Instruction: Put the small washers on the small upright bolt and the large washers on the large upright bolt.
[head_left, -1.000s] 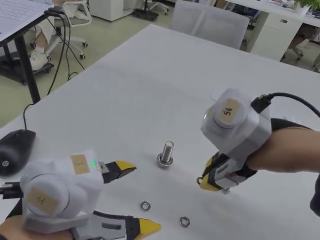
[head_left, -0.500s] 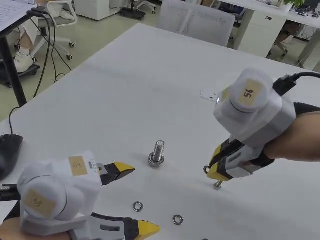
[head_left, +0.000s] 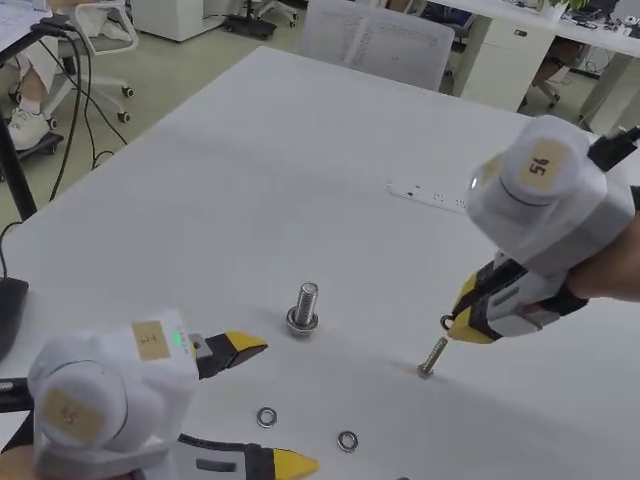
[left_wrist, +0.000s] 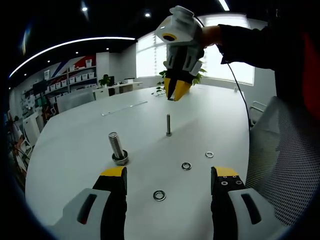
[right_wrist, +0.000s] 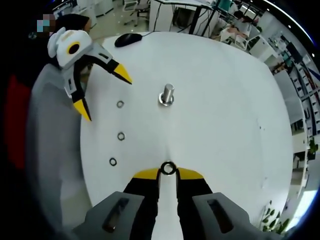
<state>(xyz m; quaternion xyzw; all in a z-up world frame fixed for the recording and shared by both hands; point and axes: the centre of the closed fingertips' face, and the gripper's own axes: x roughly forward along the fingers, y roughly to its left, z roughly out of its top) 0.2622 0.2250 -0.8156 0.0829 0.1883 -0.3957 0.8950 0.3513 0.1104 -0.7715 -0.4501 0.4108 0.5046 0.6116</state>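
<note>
White table (head_left: 250, 170) (washers (head_left: 266, 416) scattered); office chair (head_left: 380, 40) beyond.

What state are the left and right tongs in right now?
Left tongs: open, holding nothing.
Right tongs: shut on a washer.

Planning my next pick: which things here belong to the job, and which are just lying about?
Job: large bolt, small bolt, held washer in the right gripper, three loose washers.
Lying about: mouse, white strip, office chair.
</note>
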